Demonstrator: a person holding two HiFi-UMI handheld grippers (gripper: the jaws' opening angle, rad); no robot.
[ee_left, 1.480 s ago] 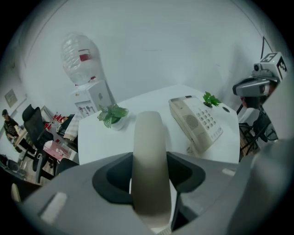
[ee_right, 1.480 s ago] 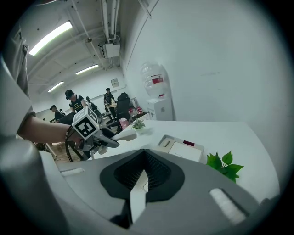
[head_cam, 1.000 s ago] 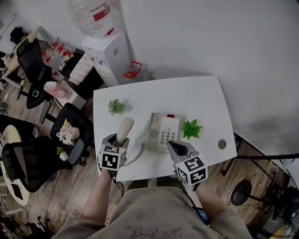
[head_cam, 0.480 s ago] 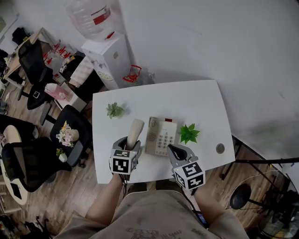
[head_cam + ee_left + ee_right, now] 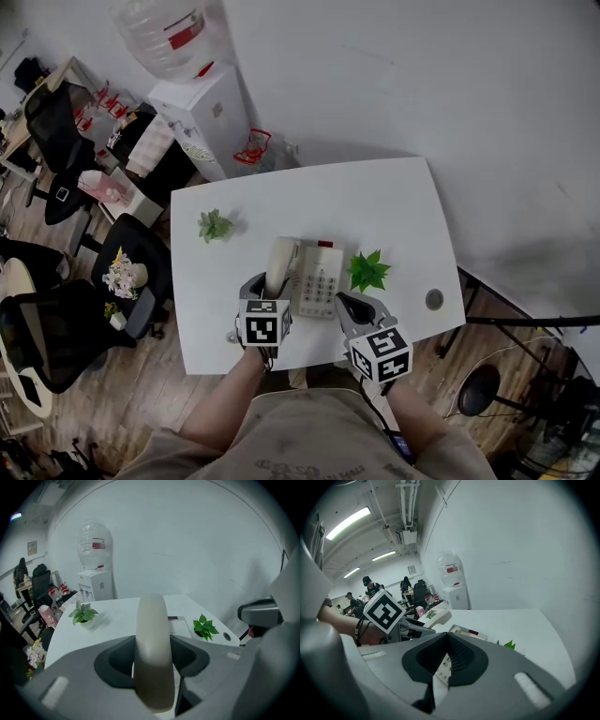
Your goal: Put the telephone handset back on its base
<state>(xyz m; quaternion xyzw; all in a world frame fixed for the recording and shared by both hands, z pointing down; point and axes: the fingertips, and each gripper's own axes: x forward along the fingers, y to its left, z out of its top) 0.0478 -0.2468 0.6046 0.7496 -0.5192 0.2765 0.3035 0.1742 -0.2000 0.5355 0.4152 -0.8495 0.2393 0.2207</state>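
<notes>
Handset-wise, the left gripper view is the clearest. It shows the left gripper (image 5: 151,667) pinching the cream plastic telephone handset (image 5: 151,653) from both sides at its near end. Only the head view shows the handset over the left edge of the cream push-button telephone base (image 5: 319,278); whether it touches the base cannot be told. Only the right gripper view looks between the right gripper's (image 5: 440,674) pads, which are pressed together on nothing, with keypad buttons showing beyond them.

On the white table (image 5: 375,202) there are one handset, one base and two small green potted plants. One plant (image 5: 214,225) is well to the left, the other (image 5: 367,272) just right of the base. The handset's long axis runs away from the person toward the wall, parallel to the base's long side, with the far end raised.
</notes>
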